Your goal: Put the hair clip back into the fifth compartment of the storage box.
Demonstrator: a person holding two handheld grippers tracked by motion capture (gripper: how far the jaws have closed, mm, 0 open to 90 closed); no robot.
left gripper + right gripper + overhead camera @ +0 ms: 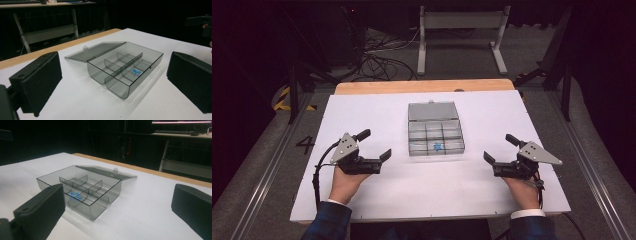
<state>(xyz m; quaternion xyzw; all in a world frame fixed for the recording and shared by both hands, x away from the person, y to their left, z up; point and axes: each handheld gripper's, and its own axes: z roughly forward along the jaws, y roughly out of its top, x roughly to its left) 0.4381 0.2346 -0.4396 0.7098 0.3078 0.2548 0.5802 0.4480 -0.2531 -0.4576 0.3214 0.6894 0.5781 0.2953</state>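
Observation:
A clear grey compartment box (pixel 435 136) sits at the middle of the white board (pixel 362 195), its lid (pixel 432 110) folded flat behind it. One small blue piece (pixel 437 147) lies in the front middle compartment; it shows as blue piece (pixel 135 71) and blue piece (pixel 74 195) in the gripper views. My left gripper (pixel 375 144) rests open on the board left of the box, nothing between its fingers (pixel 37 80). To the right of the box my right gripper (pixel 499 148) is open too, its fingers (pixel 192 207) empty. Each is held by a hand.
The board lies on a wooden table (pixel 422 86) whose far edge shows behind it. Beyond stand a white metal frame (pixel 459 30) and loose cables (pixel 377 62) on the floor. A desk with a monitor (pixel 180 122) is in the dark background.

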